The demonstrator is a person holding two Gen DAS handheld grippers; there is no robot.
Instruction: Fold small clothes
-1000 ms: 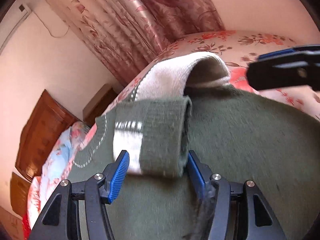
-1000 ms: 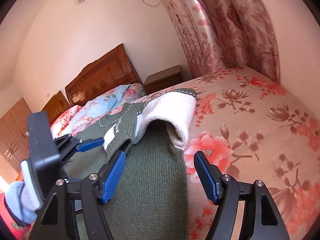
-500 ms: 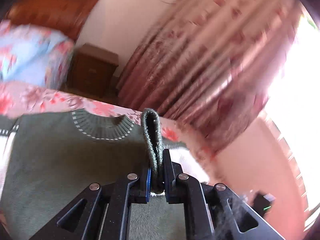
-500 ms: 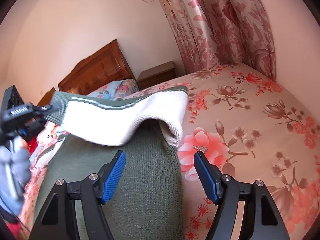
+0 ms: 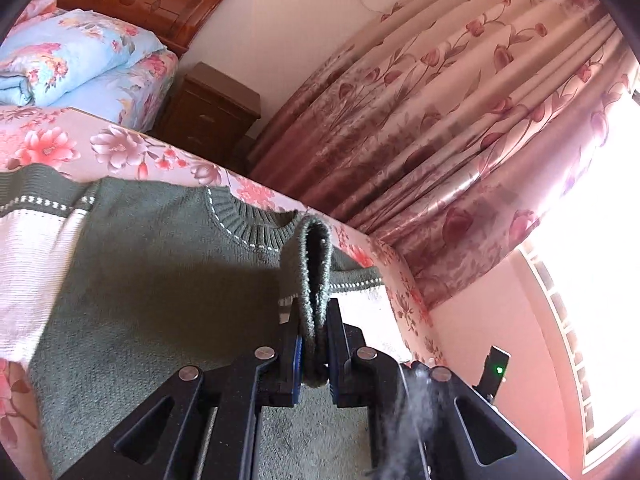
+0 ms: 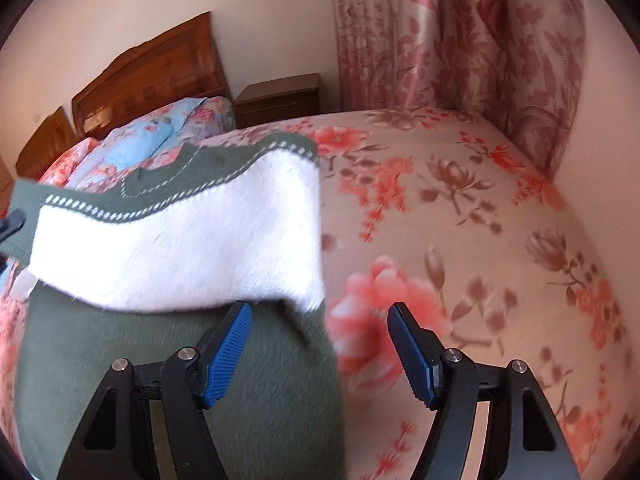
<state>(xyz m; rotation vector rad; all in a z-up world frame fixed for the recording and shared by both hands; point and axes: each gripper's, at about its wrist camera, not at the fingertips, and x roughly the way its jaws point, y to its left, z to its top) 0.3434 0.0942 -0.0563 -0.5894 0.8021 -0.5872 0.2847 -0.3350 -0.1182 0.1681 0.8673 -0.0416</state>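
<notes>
A small green knit sweater with white sleeves lies on the floral bed. My left gripper is shut on the green cuff of one sleeve and holds it up over the sweater's body. In the right wrist view that white sleeve stretches across the green body toward the left edge. My right gripper is open and empty, low over the sweater's right edge. The other white sleeve lies at the left.
A wooden headboard, folded blue floral quilts and a nightstand stand past the sweater. Floral curtains hang at the bed's far side. Bare floral bedspread lies right of the sweater.
My left gripper closed on the sleeve cuff and carried it across the sweater's body, pulling the sleeve out flat. My right gripper stayed open and barely moved.
</notes>
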